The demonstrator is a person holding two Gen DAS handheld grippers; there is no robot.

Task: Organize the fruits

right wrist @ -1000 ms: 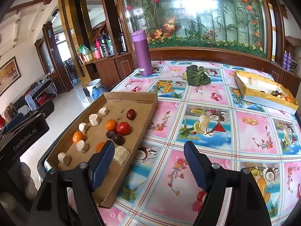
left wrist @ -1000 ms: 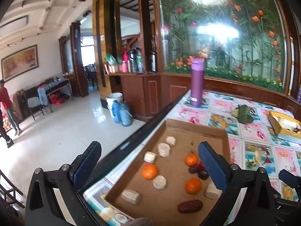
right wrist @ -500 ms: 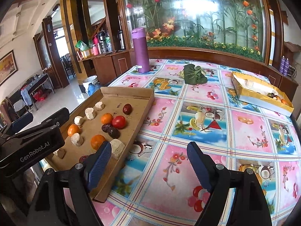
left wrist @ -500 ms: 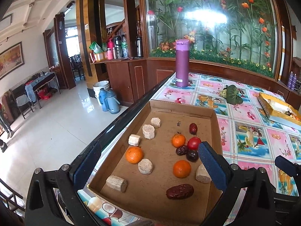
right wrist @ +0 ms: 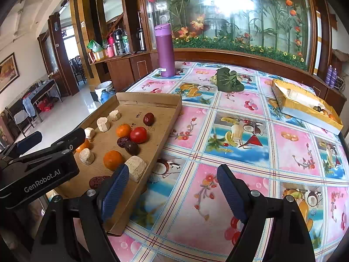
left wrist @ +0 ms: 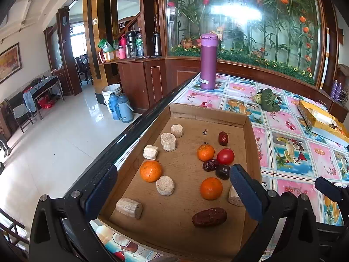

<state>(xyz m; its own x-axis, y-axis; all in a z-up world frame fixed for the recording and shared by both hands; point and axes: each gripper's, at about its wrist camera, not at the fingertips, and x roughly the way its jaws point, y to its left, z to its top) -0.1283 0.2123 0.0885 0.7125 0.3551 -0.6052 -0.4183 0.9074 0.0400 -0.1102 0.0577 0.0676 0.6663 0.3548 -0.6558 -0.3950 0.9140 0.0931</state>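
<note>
A shallow cardboard tray lies at the table's left edge. In it are three oranges, a red tomato, dark red dates, a dark plum and several pale cut stalk pieces. My left gripper is open and empty, above the near end of the tray. My right gripper is open and empty, above the tablecloth beside the tray's right wall. The left gripper's body shows in the right wrist view.
A purple flask stands at the far left of the table. A green leafy vegetable lies behind the tray. A yellow box with some fruit sits at far right. The table edge drops to the floor on the left.
Both grippers have moved in toward the tray; the left view has swung right and down over the fruit. Both stay open. Nothing in the tray has moved.
</note>
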